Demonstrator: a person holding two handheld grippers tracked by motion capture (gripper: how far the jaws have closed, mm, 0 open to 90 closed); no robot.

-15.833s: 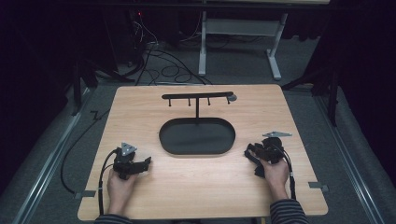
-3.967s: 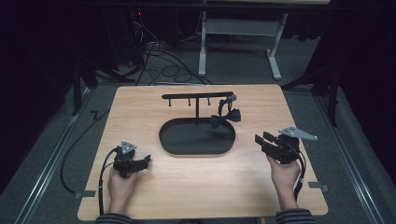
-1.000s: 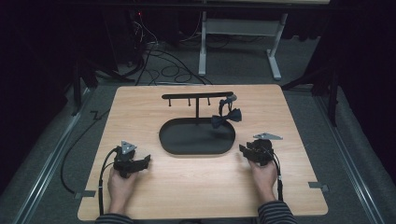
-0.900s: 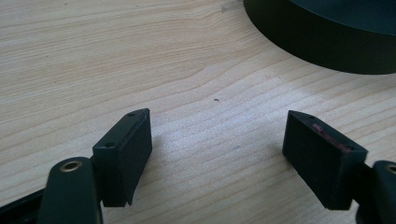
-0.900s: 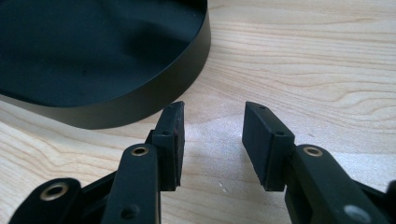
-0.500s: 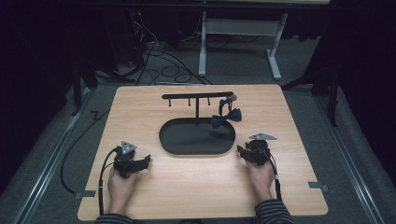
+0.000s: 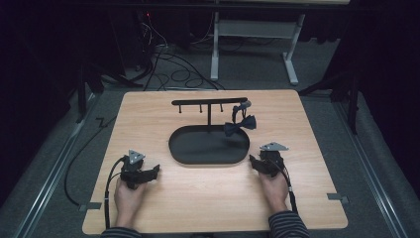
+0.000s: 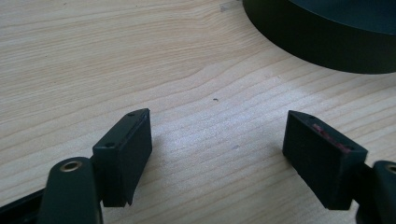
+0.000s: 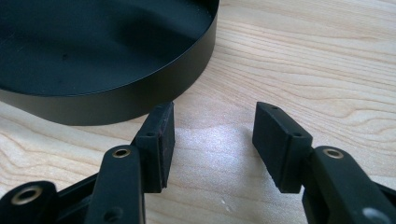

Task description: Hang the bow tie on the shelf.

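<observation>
While bow tie (image 7: 239, 124) hangs on stand (image 7: 209, 102) near table's (image 7: 317, 198) far edge, job looks done; I rest right gripper (image 7: 261, 163), jaws just opening, empty; left gripper (image 7: 148, 173) open, empty, near front edge.

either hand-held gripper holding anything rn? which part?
Nothing is held. The left hand-held gripper and right hand-held gripper both stand open over bare table. The bow tie hangs on the stand.

Wooden table (image 7: 198, 208); black oval tray stand (image 7: 208, 146) at centre.
</observation>
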